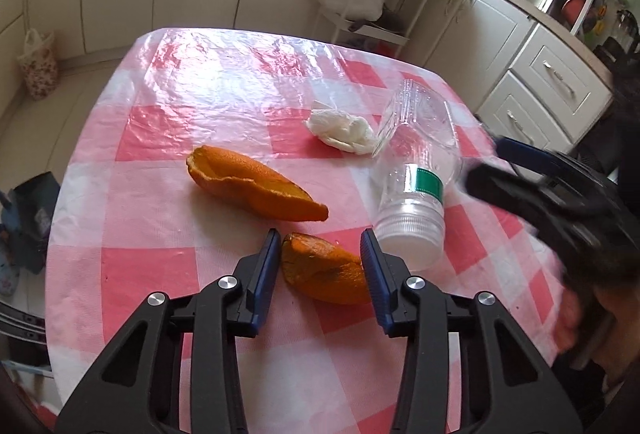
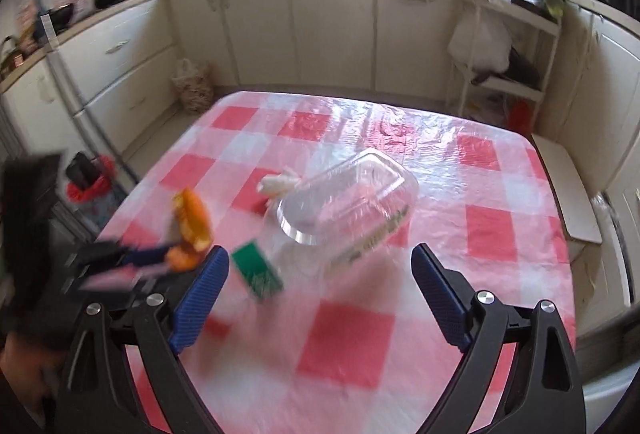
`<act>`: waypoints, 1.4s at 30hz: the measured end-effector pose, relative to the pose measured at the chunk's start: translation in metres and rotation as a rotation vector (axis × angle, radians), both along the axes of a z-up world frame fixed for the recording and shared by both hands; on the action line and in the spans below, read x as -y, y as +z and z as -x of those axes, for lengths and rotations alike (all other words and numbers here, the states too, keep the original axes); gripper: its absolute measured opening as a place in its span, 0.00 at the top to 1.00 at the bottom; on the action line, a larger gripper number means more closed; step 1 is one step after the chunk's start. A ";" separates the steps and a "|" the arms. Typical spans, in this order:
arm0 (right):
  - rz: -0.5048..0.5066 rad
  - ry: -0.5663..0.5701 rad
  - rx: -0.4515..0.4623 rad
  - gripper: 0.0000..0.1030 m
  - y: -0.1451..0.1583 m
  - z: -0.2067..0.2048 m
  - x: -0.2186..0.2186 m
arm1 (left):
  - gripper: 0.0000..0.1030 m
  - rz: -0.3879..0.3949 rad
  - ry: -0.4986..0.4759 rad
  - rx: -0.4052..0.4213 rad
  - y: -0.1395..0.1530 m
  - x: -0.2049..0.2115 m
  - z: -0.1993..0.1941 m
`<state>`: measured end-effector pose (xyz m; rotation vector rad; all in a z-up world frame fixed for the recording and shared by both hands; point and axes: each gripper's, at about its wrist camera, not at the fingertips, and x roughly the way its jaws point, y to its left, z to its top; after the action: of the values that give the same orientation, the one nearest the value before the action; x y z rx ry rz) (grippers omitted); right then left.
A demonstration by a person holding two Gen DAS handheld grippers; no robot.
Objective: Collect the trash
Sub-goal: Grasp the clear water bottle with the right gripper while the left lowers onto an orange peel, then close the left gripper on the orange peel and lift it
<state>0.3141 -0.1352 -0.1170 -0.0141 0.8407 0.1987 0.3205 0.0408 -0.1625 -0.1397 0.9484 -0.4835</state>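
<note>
two orange peels (image 1: 256, 186) (image 1: 326, 272), one clear plastic bottle (image 1: 416, 170), one crumpled tissue (image 1: 342, 132), one checked table (image 1: 224, 82)

The right gripper (image 2: 320, 266) hangs with jaws wide apart above a clear plastic bottle (image 2: 344, 206) lying on the checkered bench (image 2: 488, 230).

The left claw (image 1: 320, 266) stands part-spread and low, the right claw (image 2: 320, 282) gapes wide.

left wrist: close, low over table (image 1: 160, 266) | right wrist: higher, blurred, possibly facing same table (image 2: 500, 266)
</note>
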 end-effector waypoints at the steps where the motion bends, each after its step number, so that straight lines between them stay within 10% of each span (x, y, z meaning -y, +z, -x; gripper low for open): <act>1: 0.006 -0.018 -0.005 0.14 -0.001 -0.006 -0.003 | 0.62 0.011 -0.001 -0.003 -0.001 -0.004 0.001; 11: 0.046 -0.127 -0.121 0.15 -0.028 -0.060 -0.012 | 0.62 0.022 -0.002 -0.004 -0.001 -0.015 0.004; 16: 0.049 -0.062 -0.161 0.45 -0.029 -0.049 0.001 | 0.62 0.014 -0.014 -0.006 -0.001 -0.012 0.004; 39: 0.085 0.132 -0.137 0.31 -0.033 0.044 0.017 | 0.60 0.015 0.021 0.000 0.000 -0.018 0.005; 42: 0.065 0.136 -0.097 0.43 -0.028 0.045 0.019 | 0.54 0.032 0.009 -0.001 0.000 -0.020 0.005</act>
<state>0.2691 -0.1546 -0.1445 -0.1234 0.9431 0.3017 0.3152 0.0604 -0.1629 -0.1732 0.9411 -0.4901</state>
